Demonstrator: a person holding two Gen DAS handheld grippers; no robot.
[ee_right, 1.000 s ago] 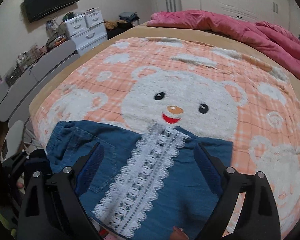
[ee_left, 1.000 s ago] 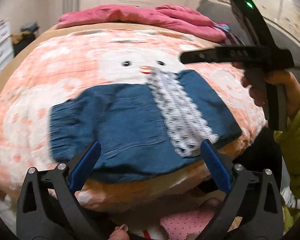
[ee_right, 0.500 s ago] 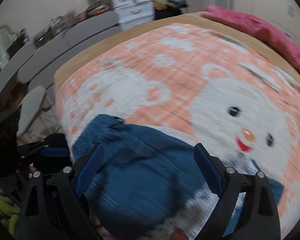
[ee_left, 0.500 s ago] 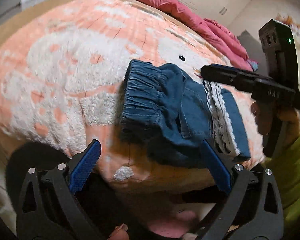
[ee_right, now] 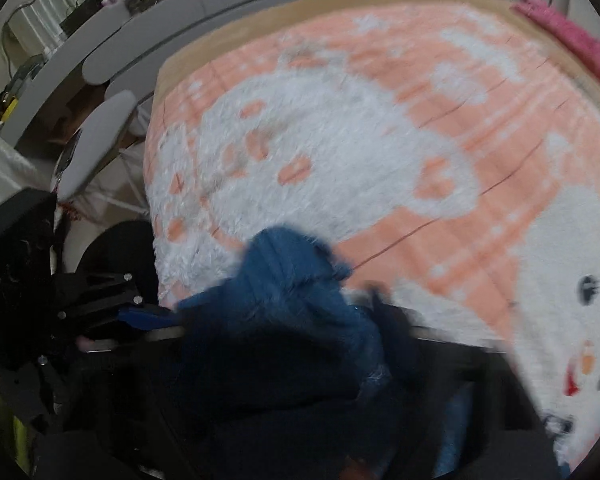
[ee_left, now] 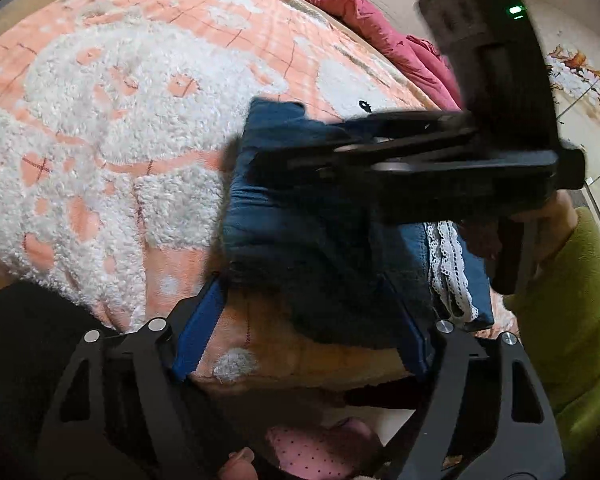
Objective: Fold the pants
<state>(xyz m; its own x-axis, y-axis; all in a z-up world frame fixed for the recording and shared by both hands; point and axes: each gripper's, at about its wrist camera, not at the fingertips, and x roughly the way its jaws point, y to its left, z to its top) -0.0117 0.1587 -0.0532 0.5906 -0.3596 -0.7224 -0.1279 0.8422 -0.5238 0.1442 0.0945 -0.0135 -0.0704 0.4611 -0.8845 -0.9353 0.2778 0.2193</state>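
Left wrist view: left gripper (ee_left: 308, 312) closing around the near hem of the blue pants (ee_left: 300, 216) at the blanket's (ee_left: 100, 120) near edge, pads not clearly pressing; long axis running away rightward; right gripper (ee_left: 252, 156) lying across the top; right wrist view: blurred, jaws closing over bunched denim (ee_right: 292, 304), contact unreadable; left gripper (ee_right: 148, 318) beside it

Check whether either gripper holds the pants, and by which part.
Not clear yet: left gripper and right gripper are closing around the pants' waistband end, grip unconfirmed.
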